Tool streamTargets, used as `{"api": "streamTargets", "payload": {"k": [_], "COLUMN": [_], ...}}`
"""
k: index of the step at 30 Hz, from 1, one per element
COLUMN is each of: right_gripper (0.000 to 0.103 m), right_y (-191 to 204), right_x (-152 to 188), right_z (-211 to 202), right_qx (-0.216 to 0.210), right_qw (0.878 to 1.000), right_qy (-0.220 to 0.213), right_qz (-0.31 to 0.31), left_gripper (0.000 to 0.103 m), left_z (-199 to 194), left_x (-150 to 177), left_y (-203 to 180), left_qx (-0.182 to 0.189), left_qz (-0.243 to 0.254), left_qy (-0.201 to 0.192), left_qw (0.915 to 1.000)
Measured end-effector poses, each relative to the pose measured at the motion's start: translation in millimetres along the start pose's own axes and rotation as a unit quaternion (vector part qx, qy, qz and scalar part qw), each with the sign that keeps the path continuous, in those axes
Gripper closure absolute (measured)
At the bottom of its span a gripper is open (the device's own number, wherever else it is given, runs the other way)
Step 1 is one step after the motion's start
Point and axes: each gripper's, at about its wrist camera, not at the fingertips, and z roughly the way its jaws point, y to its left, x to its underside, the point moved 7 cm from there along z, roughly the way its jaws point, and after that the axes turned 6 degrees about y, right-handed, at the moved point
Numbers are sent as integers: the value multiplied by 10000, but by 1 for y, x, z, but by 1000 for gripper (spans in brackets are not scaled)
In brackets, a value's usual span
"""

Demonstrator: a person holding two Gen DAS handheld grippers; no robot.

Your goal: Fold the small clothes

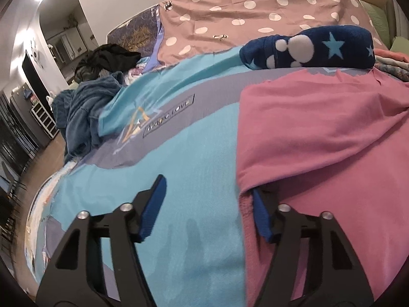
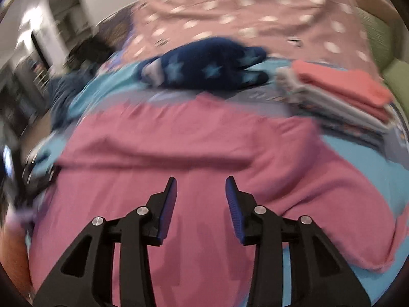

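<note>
A pink garment (image 1: 319,133) lies spread on the turquoise bed cover (image 1: 184,158), with a folded layer across its upper part. In the left wrist view my left gripper (image 1: 207,186) stands open at the garment's left edge. Its right fingertip (image 1: 258,204) is tucked under the edge of the pink fold, and its left finger is over bare cover. The right wrist view is blurred. There my right gripper (image 2: 201,179) hangs open just above the middle of the pink garment (image 2: 179,153), with nothing between its pads.
A navy fleece piece with stars (image 1: 319,46) lies behind the garment. Folded clothes are stacked at the right (image 2: 345,94). A heap of dark blue and black clothes (image 1: 84,107) sits at the bed's left edge, with floor beyond. A dotted pink blanket (image 1: 242,12) covers the far side.
</note>
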Motion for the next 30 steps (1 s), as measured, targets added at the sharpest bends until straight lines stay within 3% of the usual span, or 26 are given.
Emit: {"api": "streamTargets", "payload": {"k": [3,5,9,11,15,16,17,19,20,21,23,27,30], "right_gripper": [66,70,70,59,58,69,98,101,101,101,101,101,98], "right_y": [11,14,31,41,47,45,40,33,34,35,40,27,3], "right_x": [2,-6,-17,-20,-30,-36,-43,-52,-55,-57,-53,-39,-20], "right_z": [13,22,37,49,68,70,68,48,33,15,-5,-24,-20], "right_qx": [157,691,1061,1218,1412,1394,1326,757,281,-179,-472,-500,-273], "right_qw": [9995,9965,9852,9751,9599,9614,9668,9850,9918,9944,9932,9947,9972], "right_qy": [124,-8,-166,-119,-111,-97,-49,-157,-246,-290,-326,-193,27], "right_qz": [-228,-466,-1333,-1851,-2418,-2368,-2186,-1545,-1225,-1001,-1009,-874,-691], "left_gripper": [47,50,49,49,49,49,49,43,40,38,38,37,37], "left_z": [0,2,14,15,14,14,15,17,19,20,24,27,27], "left_x": [-9,-11,-6,-5,-4,-3,-3,-1,0,1,3,6,6], "left_y": [-1,-1,4,6,6,7,9,16,21,24,29,31,31], "left_qx": [-54,-64,129,181,-25,-52,-72,-26,42,113,348,483,480], "left_qz": [-79,-115,-303,-399,-411,-431,-489,-685,-806,-908,-1115,-1248,-1240], "left_qy": [-72,-61,162,185,129,129,142,195,242,284,358,406,404], "left_qw": [9999,9999,9993,9989,9991,9990,9987,9975,9964,9954,9925,9902,9903]}}
